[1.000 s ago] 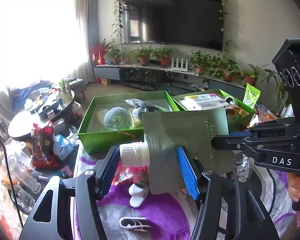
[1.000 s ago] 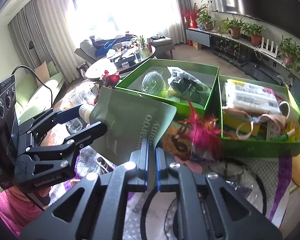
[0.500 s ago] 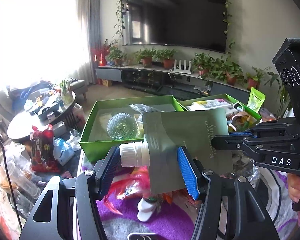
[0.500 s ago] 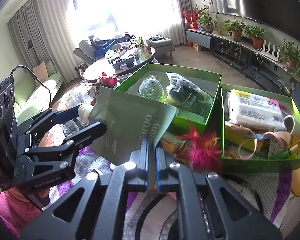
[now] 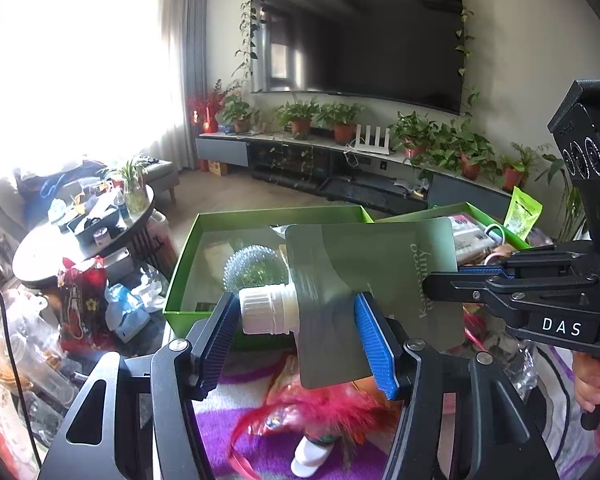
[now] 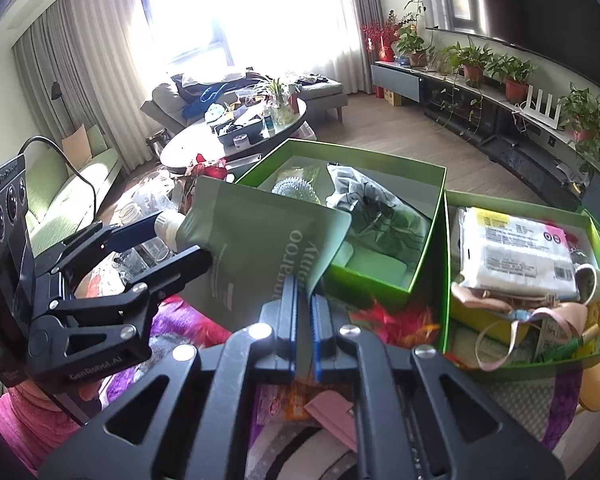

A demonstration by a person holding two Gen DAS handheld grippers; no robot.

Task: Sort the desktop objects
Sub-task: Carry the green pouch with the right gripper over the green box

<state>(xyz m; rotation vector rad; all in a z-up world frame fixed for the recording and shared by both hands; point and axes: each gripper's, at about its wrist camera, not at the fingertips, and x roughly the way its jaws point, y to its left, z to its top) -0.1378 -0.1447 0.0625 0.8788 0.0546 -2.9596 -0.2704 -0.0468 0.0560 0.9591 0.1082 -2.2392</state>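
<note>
A dark green spout pouch (image 5: 364, 272) with a white cap (image 5: 266, 309) hangs in the air in front of the left green box (image 5: 204, 232). My left gripper (image 5: 296, 332) is shut on its cap end. My right gripper (image 6: 305, 300) is shut on the pouch's (image 6: 260, 256) bottom edge; it shows in the left wrist view (image 5: 500, 280) too. The left green box (image 6: 428, 248) holds a spiky clear ball (image 5: 256, 268) and a grey bag (image 6: 376, 208). The right green box (image 6: 588, 356) holds a white packet (image 6: 516, 248) and ribbons.
A red feather toy (image 5: 320, 408) and a white clip (image 5: 312, 452) lie on the purple cloth (image 5: 236, 424) below the pouch. A round side table (image 6: 228, 136) with clutter stands beyond the boxes, bottles and bags beside it. A TV (image 5: 360, 36) and plants line the far wall.
Both grippers have lifted the pouch and carried it closer to the left green box. The boxes sit lower in both views, and the feather toy has come into sight below.
</note>
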